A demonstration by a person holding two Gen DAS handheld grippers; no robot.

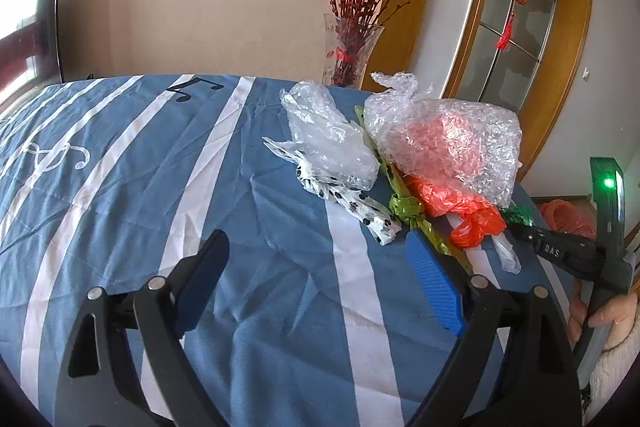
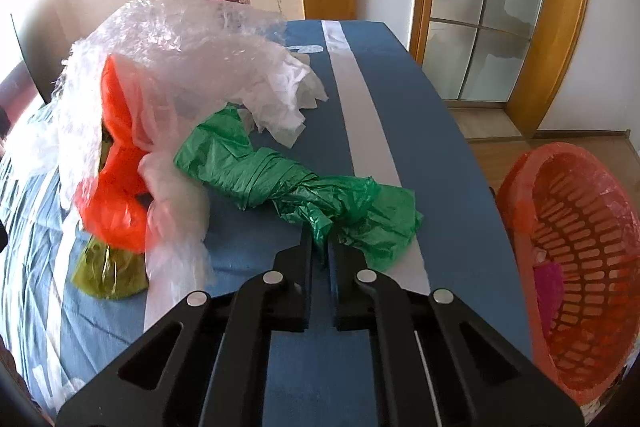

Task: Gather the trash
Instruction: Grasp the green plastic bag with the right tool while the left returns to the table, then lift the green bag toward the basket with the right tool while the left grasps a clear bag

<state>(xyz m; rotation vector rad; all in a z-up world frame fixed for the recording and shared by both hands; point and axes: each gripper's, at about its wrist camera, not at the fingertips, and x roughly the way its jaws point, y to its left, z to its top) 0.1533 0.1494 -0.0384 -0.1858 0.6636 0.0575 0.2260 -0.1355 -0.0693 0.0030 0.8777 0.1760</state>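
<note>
Fingers of right gripper (image 2: 320, 247) pinch green bag (image 2: 296, 183); left gripper (image 1: 316, 279) gapes; "DAS" label (image 1: 551, 251).

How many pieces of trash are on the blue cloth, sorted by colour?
Clear: 2, the bubble wrap and the thin clear bag
Orange: 1, the orange bag
Green: 1, the green bag, pinched by the right gripper
Yellow-green: 1, the yellow-green wrapper
Black-spotted white: 1, the spotted wrapper
Total: 6

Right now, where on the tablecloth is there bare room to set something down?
Bare: the blue striped tablecloth left of the clear crumpled plastic bag, between it and the open left gripper. Crowded: the right edge, around bubble wrap, orange bag, and green bag.
</note>
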